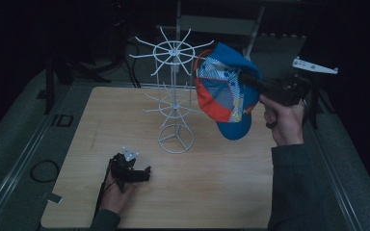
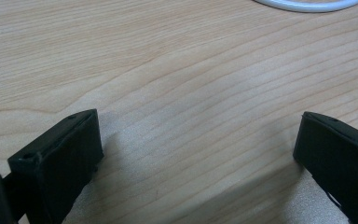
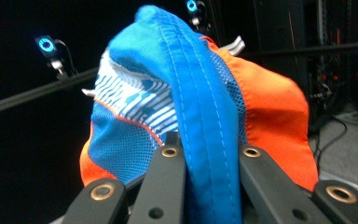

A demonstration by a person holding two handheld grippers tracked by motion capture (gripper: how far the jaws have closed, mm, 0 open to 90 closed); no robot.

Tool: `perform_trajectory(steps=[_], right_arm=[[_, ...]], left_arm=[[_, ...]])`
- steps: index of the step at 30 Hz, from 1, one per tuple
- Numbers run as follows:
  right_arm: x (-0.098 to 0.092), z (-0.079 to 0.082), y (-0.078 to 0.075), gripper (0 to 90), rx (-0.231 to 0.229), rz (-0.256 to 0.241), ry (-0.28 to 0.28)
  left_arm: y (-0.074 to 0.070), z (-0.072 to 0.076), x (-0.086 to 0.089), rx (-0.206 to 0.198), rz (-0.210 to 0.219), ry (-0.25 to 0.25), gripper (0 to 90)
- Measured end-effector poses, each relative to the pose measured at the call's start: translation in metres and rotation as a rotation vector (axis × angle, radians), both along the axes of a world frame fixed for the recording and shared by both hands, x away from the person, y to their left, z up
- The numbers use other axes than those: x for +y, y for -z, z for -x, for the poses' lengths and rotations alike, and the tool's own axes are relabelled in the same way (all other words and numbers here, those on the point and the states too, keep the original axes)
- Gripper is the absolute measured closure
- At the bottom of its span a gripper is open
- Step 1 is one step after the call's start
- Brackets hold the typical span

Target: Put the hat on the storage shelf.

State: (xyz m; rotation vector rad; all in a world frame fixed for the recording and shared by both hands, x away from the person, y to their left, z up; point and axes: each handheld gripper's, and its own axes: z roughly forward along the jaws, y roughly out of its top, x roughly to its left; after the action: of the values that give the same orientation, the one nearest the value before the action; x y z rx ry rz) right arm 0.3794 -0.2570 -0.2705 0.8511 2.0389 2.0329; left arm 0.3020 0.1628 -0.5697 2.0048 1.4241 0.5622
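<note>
Held aloft past the worktop's far right corner, a blue-and-orange cap (image 1: 224,94) hangs pinched by its fabric in the right gripper (image 1: 250,79), apparently bound for the white wire rack (image 1: 173,96), whose prong it must next catch, while the left gripper (image 1: 142,174) rests released near the front edge.

Wooden table top (image 1: 212,178), dark cable loop (image 1: 43,171) on grey floor, black equipment racks (image 3: 307,42) behind.

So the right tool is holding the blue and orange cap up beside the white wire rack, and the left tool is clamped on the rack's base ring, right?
Not quite. The left tool is open on bare table, apart from the base ring, as the left gripper view shows. The right tool does hold the cap beside the rack.
</note>
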Motion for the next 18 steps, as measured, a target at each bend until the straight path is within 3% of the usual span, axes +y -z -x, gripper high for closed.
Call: perform_trajectory(steps=[11, 17, 18], right_arm=[[0.007, -0.007, 0.016, 81.8, 0.044, 0.080, 0.024], [0.007, -0.006, 0.020, 71.2, 0.046, 0.127, 0.040], [0.007, -0.005, 0.021, 65.3, 0.044, 0.130, 0.042]], left_arm=[[0.000, 0.000, 0.000, 0.004, -0.001, 0.004, 1.4], [0.000, 0.000, 0.000, 0.005, 0.000, 0.005, 1.4], [0.000, 0.000, 0.000, 0.005, 0.001, 0.005, 1.4]])
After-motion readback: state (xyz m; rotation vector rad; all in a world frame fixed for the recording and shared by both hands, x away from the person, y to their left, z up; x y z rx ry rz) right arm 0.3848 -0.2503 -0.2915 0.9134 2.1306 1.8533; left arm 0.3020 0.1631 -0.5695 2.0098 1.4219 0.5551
